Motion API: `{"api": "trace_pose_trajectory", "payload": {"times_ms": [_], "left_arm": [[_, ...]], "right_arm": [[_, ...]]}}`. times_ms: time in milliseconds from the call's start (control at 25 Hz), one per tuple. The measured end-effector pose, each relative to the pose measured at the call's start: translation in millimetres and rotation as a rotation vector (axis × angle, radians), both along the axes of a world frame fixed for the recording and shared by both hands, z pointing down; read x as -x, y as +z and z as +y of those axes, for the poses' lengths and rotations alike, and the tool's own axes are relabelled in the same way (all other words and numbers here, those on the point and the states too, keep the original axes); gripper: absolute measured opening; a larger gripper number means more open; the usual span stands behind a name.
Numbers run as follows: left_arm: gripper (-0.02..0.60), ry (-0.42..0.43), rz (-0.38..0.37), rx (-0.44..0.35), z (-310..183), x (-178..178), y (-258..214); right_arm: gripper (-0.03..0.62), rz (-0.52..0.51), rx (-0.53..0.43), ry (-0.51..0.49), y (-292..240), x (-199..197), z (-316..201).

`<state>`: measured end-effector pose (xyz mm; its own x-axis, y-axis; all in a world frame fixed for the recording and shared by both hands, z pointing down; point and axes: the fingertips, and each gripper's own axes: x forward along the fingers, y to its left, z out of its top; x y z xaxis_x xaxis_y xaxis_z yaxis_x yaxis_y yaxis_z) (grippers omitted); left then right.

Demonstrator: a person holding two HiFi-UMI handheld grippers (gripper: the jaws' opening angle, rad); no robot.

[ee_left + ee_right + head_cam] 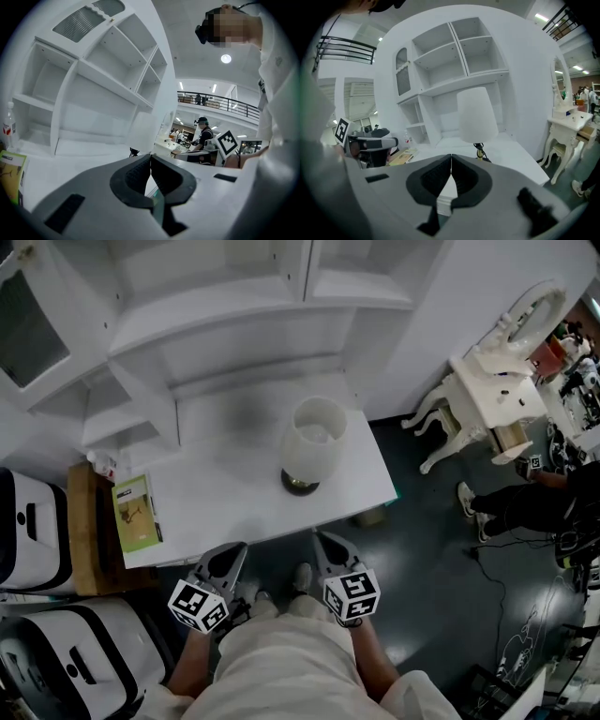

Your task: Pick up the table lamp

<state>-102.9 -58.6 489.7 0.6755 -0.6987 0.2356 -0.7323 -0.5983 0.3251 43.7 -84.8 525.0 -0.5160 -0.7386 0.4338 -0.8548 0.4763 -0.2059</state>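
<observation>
- Two grippers in play, both held close to the body by the near edge of the white table (234, 493).
- Far left on that table: green booklet (134, 512), lying flat near the left edge.
- Left gripper (228, 563): held low in front of the waist, marker cube toward the body, nose aimed at the table and tipped slightly down; jaws pressed together tip to tip, nothing between them.
- Table lamp (314, 442): upright on the table, right of centre and toward the front edge; pale, slightly tapered shade, open at the top, over a thin stem and a dark round base with a brassy rim; well apart from both grippers.
- Right gripper (325, 549): just beside the left one and about level with it, pointed toward the lamp and tilted down a little; jaws fully closed and empty, lamp straight ahead above them in the right gripper view.
</observation>
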Motion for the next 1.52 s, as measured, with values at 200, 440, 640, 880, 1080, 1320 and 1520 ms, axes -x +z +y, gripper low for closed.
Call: {"api": "trace_pose_trajectory", "payload": {"times_ms": [200,440,640,880,1080,1320,1520], "left_arm": [[0.009,-0.059,-0.014,-0.002,-18.5,-12.0,-0.3],[0.009,-0.133,-0.015,0.031,-37.1,-20.8,11.8],[0.009,-0.18,-0.003,0.051,-44.0,-26.6,17.0],[0.009,-0.192,-0.023,0.061,-53.1,-28.6,20.0],[0.009,-0.157,-0.022,0.068,-61.1,-28.7,21.7],[0.009,-0.116,-0.042,0.086,-63.1,-21.2,31.9],[0.009,-0.088,-0.054,0.095,-63.4,-17.0,38.1]], "right_arm": [[0.012,-0.004,-0.001,-0.07,8.6,-8.9,-19.9],[0.012,0.004,0.03,-0.16,35.0,-12.5,-42.2],[0.012,0.001,0.073,-0.238,62.6,-10.6,-53.2],[0.012,-0.004,0.064,-0.205,82.3,-13.3,-75.1],[0.014,0.023,0.041,-0.109,99.1,-13.3,-93.5],[0.123,0.014,0.04,-0.061,115.1,-5.7,-103.9],[0.181,0.034,0.035,-0.021,125.4,-3.6,-113.1]]}}
